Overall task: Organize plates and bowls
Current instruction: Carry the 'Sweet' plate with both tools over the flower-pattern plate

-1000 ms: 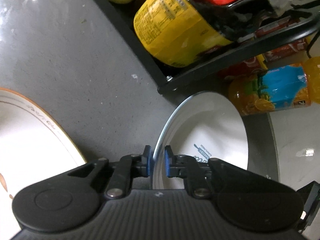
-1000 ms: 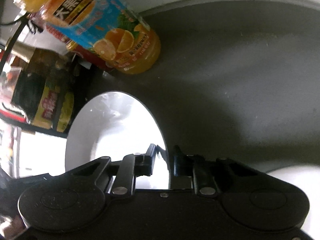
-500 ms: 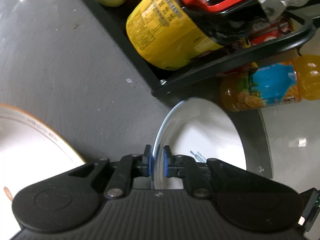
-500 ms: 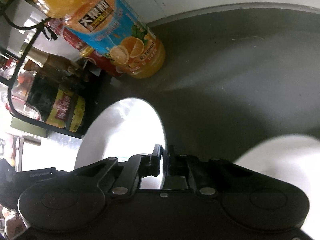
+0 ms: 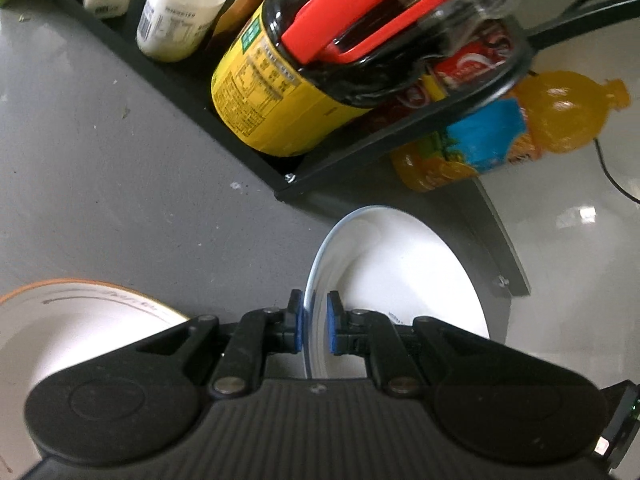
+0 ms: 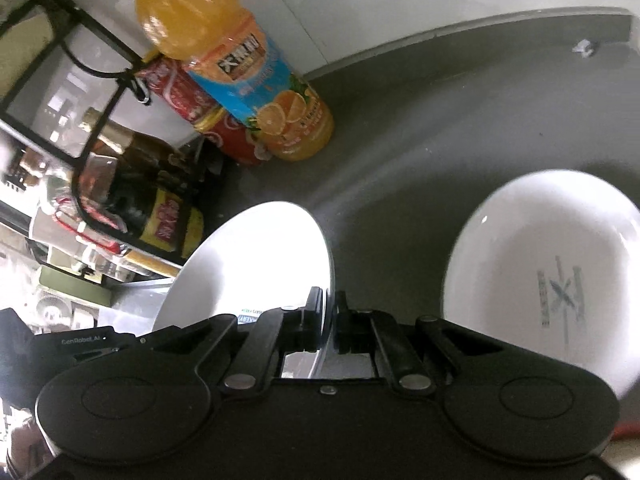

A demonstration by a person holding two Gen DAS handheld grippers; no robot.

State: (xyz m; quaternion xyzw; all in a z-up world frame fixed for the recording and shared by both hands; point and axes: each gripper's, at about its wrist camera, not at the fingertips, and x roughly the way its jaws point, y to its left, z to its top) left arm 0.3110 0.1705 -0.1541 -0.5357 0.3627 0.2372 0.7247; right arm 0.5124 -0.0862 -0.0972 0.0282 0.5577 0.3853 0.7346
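Both grippers have drawn back from the rack [image 5: 360, 148]; left gripper [image 5: 313, 328] and right gripper [image 6: 330, 320] each pinch the white plate's [image 5: 400, 276] rim, holding it on edge above the grey counter [image 5: 120, 168], near a bowl [image 6: 548, 264].

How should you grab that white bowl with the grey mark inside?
Pinch the bowl by its thin rim, probably the near edge, one finger inside and one outside. Its open side faces the right gripper, and its body looks too wide to span.
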